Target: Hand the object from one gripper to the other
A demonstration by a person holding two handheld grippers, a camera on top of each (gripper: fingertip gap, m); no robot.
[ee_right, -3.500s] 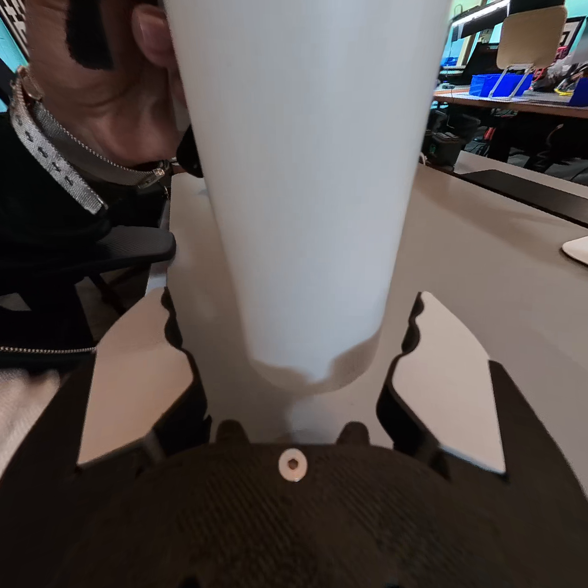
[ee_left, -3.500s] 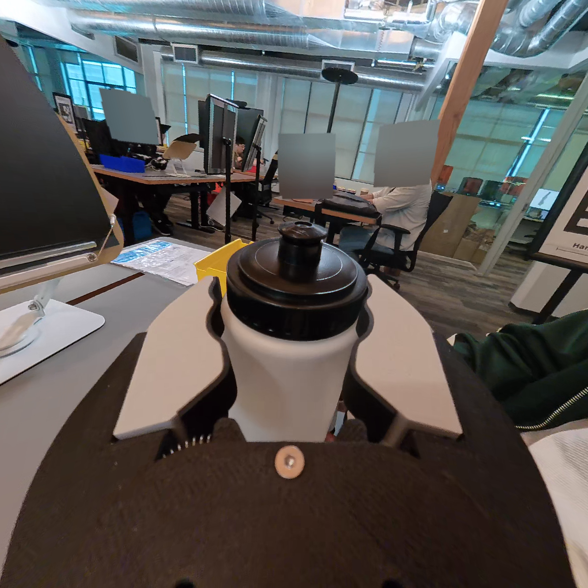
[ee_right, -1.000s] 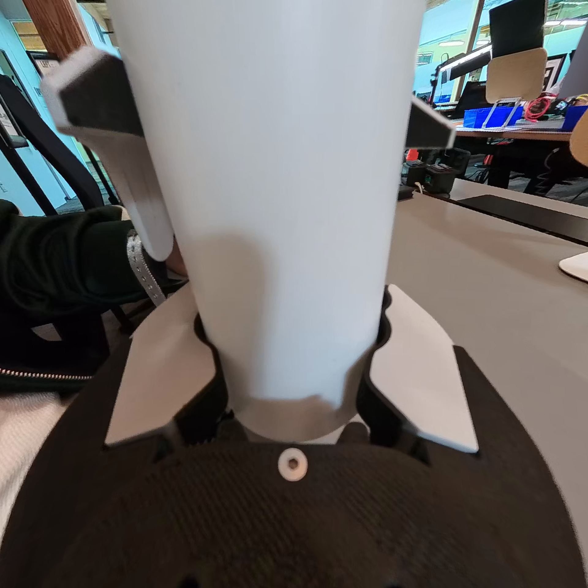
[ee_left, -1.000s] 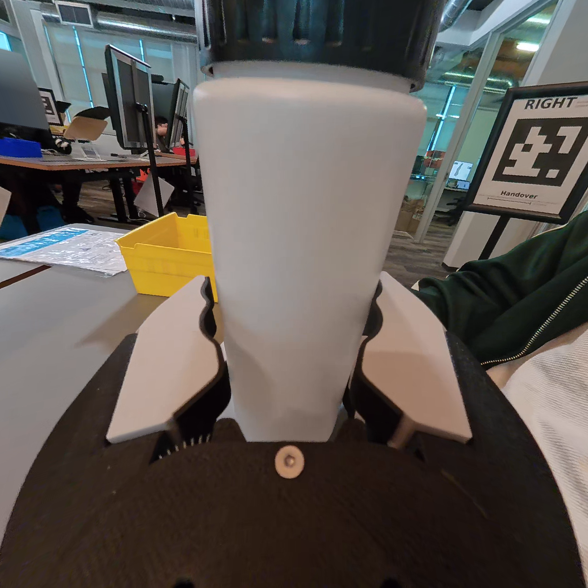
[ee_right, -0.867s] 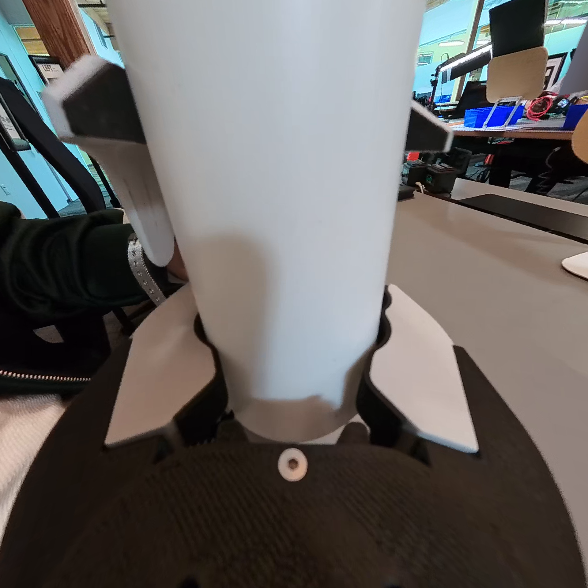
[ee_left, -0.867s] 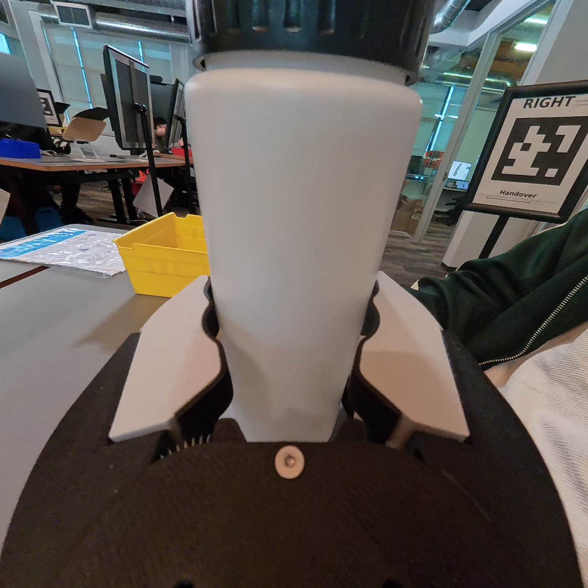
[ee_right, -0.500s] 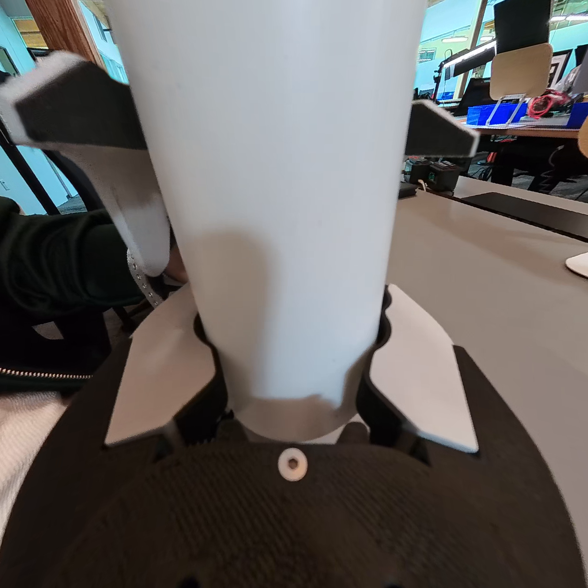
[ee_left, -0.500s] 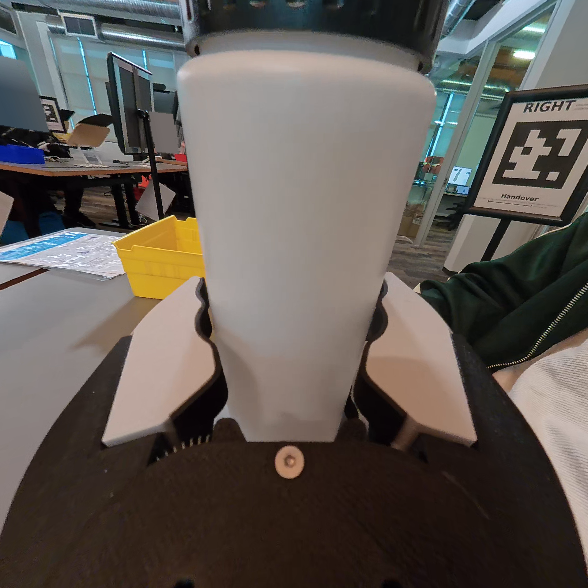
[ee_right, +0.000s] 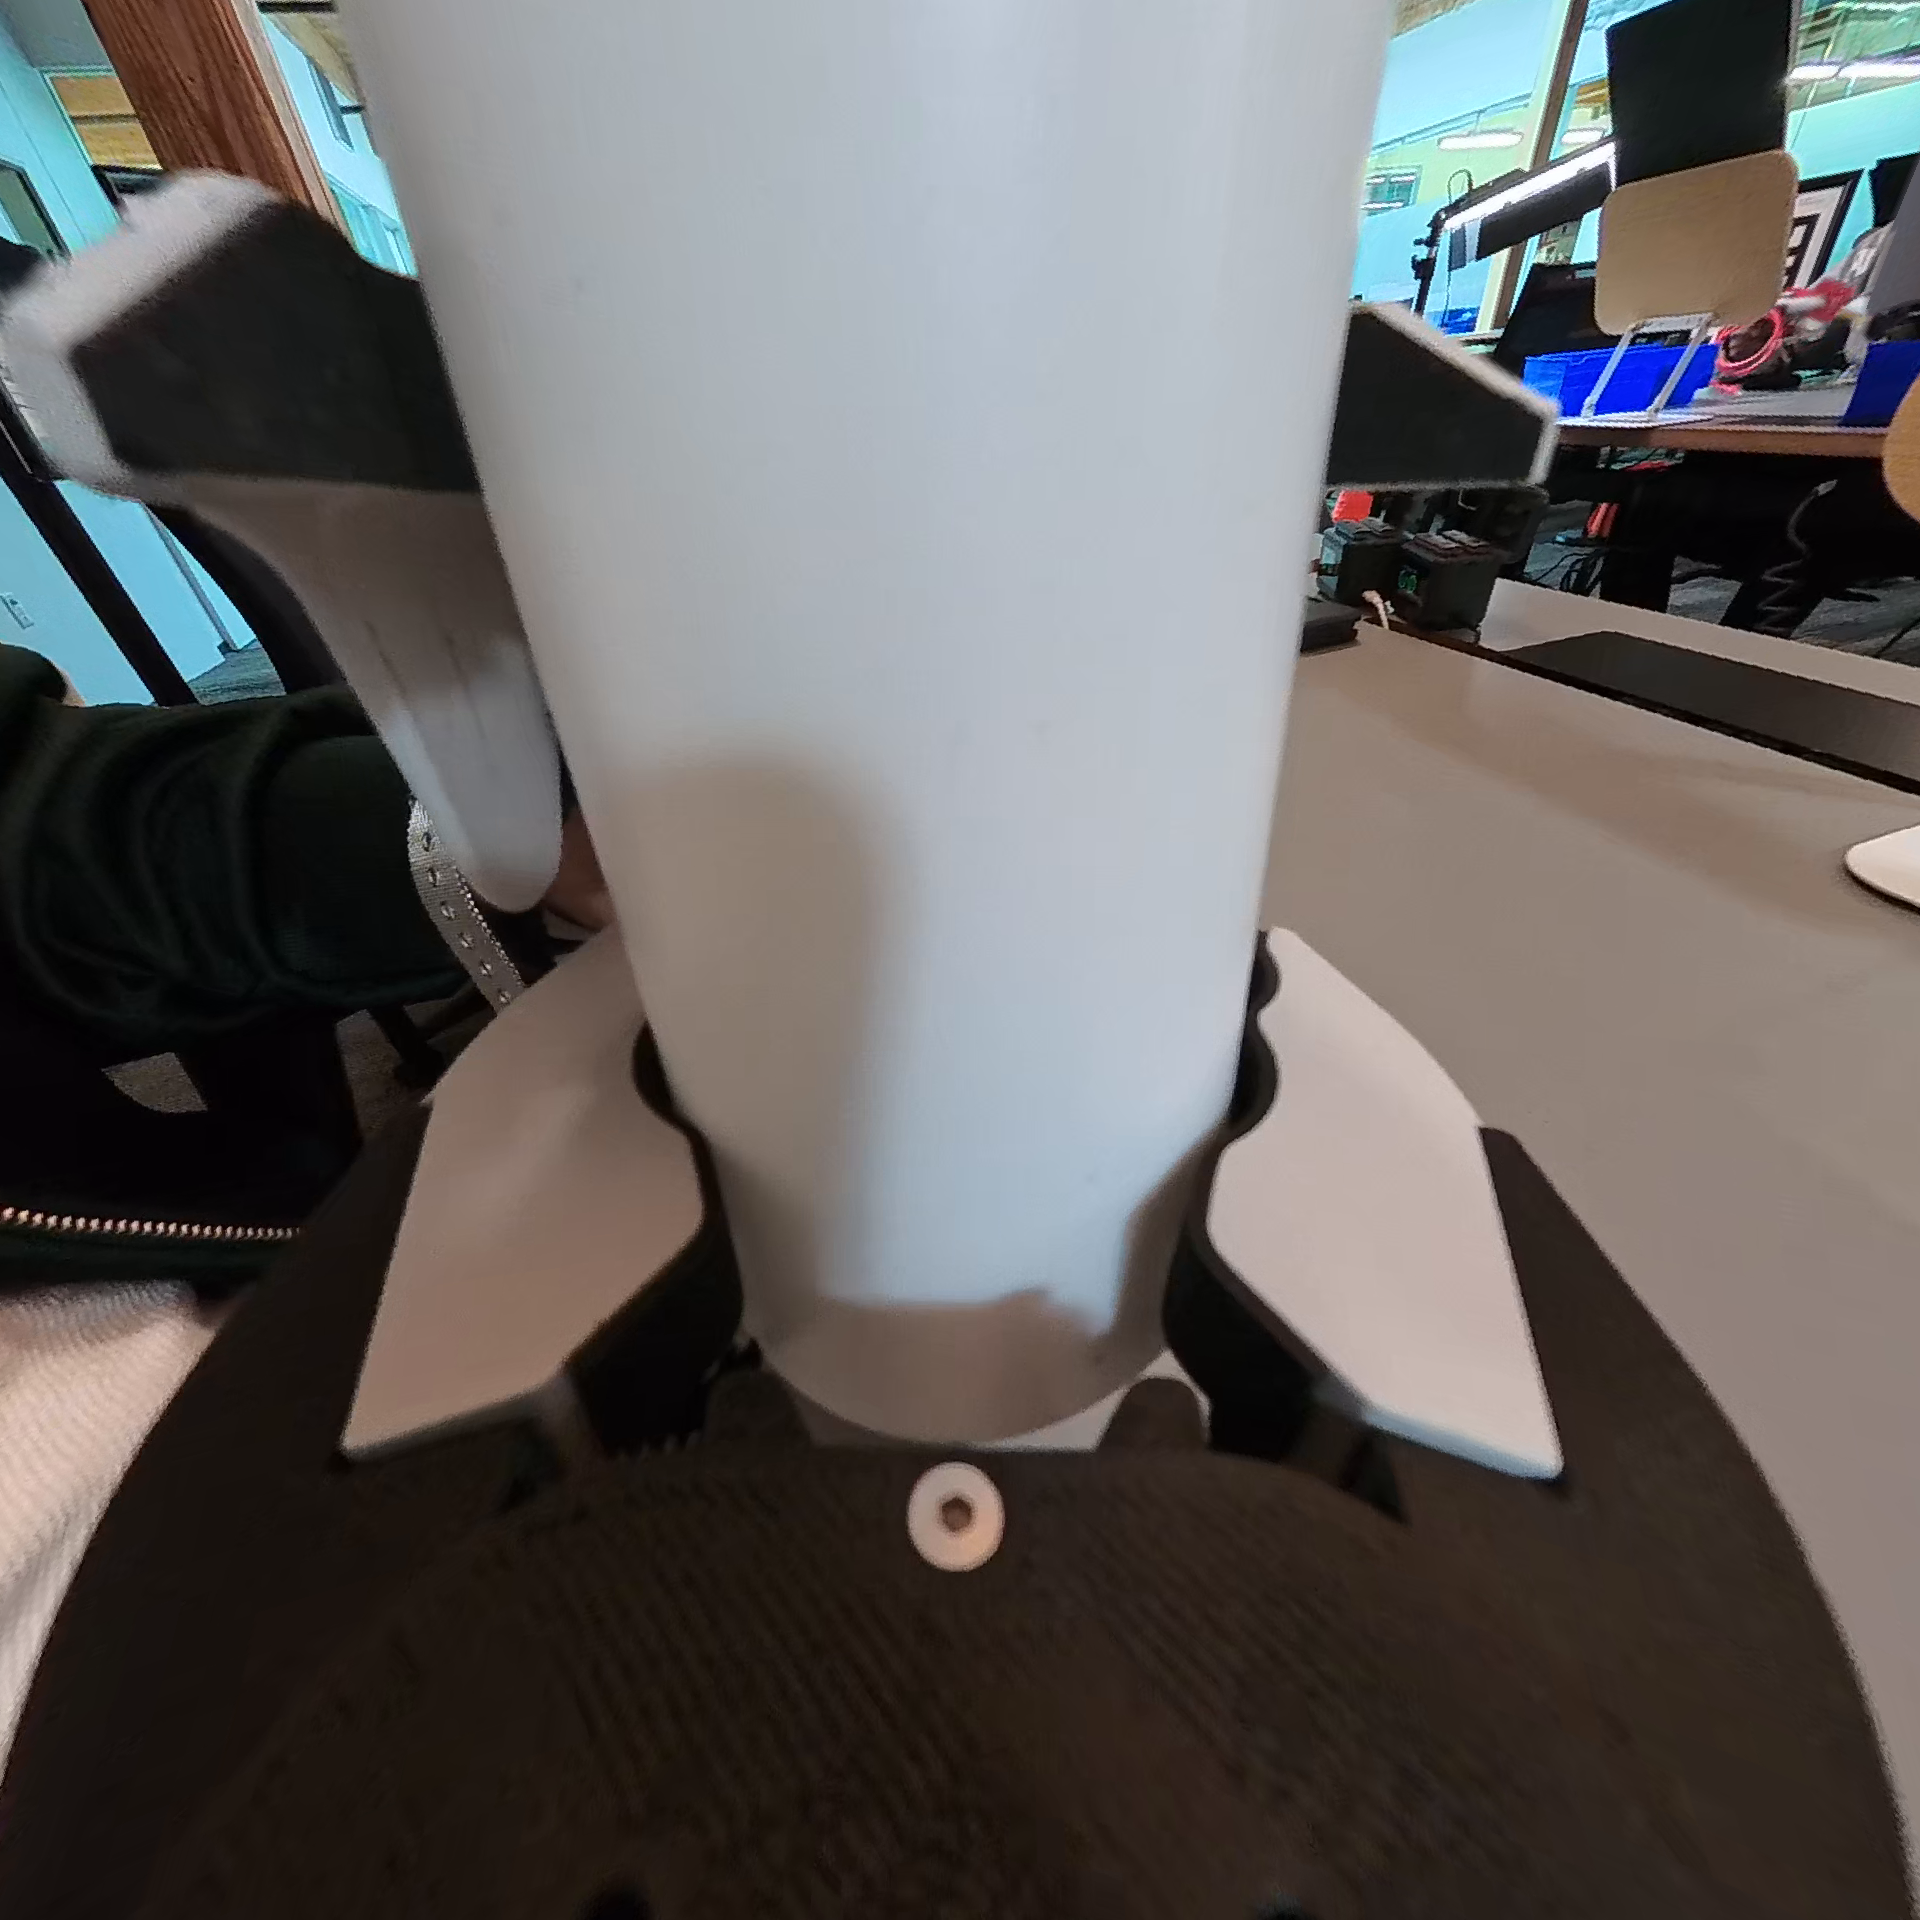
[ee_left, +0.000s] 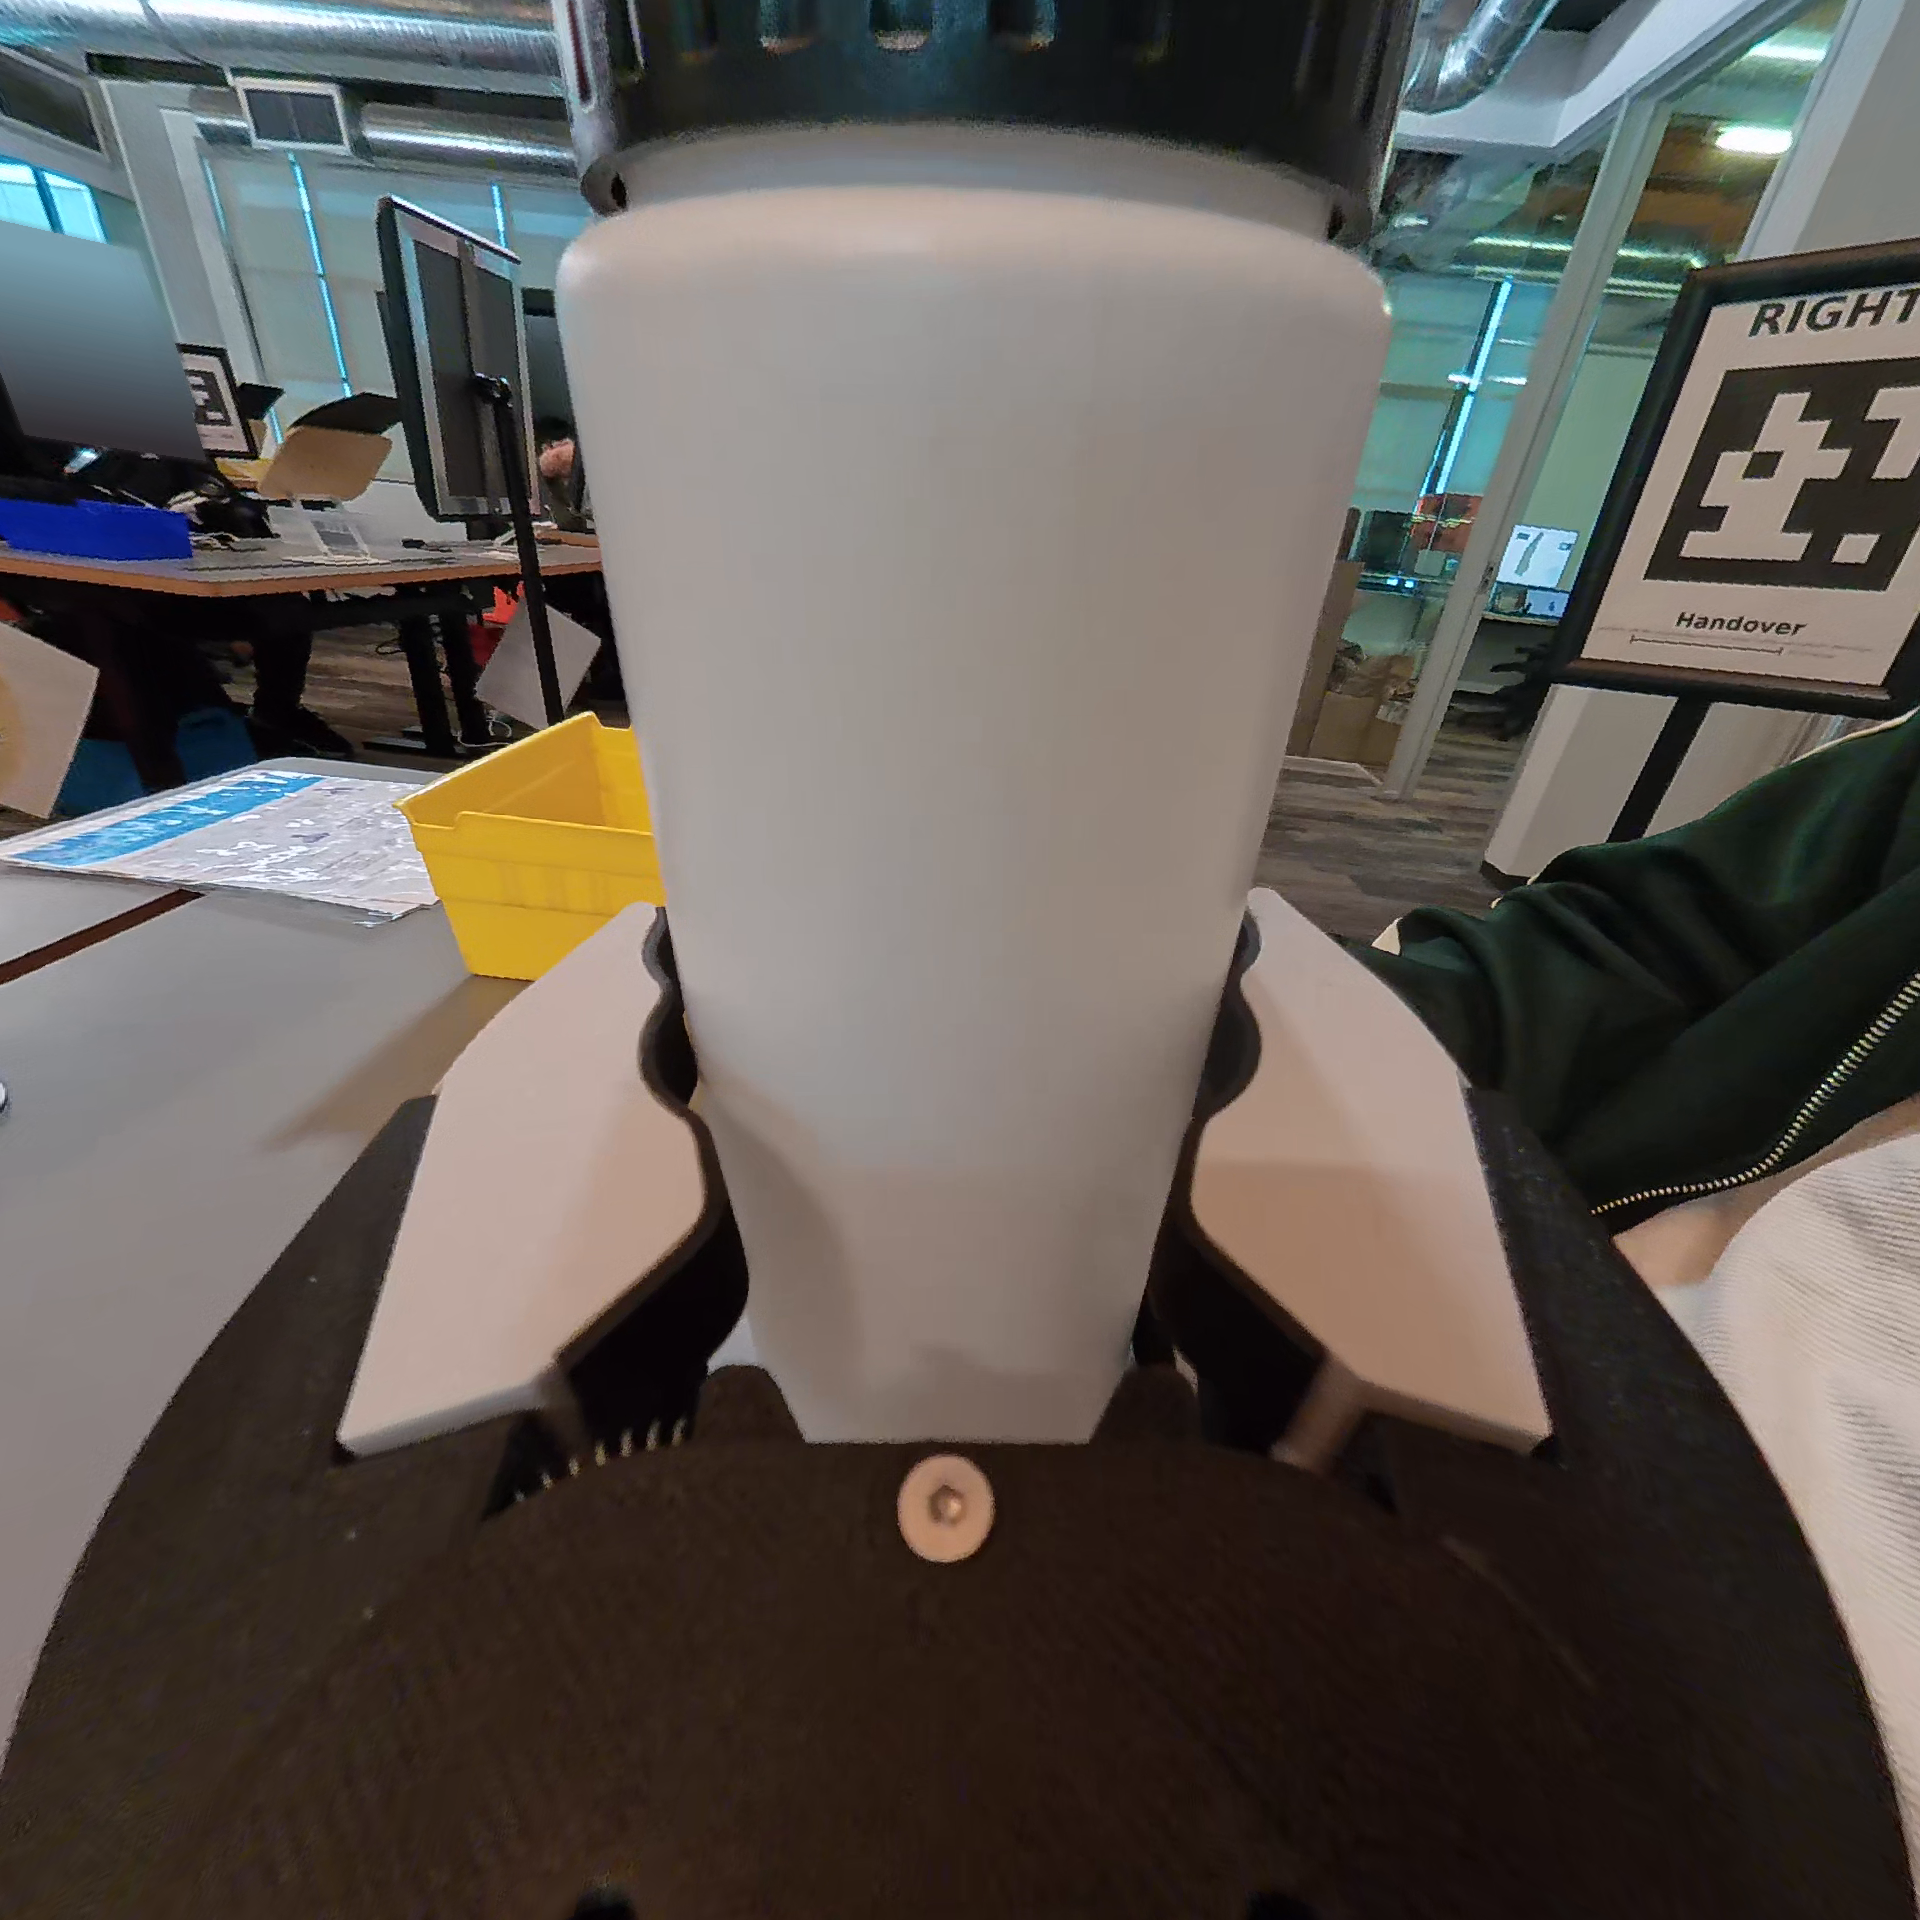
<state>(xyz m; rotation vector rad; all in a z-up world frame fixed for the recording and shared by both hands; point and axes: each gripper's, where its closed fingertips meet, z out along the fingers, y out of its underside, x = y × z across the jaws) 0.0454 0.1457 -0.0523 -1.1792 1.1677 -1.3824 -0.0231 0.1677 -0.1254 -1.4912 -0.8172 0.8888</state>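
Open-plan office space is stretching out behind the work, with desks, monitors and a grey bench (ee_left: 187,1122) carrying a yellow bin (ee_left: 530,842) and a printed sheet (ee_left: 229,831). A framed marker sign (ee_left: 1787,488) is standing off to the side, and a dark green sleeve (ee_left: 1662,997) is reaching in nearby.

Held upright above the bench, the white bottle (ee_left: 966,727) with its black cap (ee_left: 977,62) is sitting between both tools at once. The left hand-held gripper (ee_left: 951,1049) is pressing its two fingers against the bottle's body, high up below the cap. The right hand-held gripper (ee_right: 945,1060) is closing its fingers around the lower body, right by the base; in the right wrist view the left tool's fingers are showing higher up on either side of the bottle.

Judging by this double hold, the handover is sitting at its midpoint: the receiving grip is looking seated, but neither side is letting go yet. What is remaining, as I read it, is for one tool to open and draw clear while the other is carrying the bottle alone. The smooth, tapering wall could slip if the release is coming before the second grip is firm.
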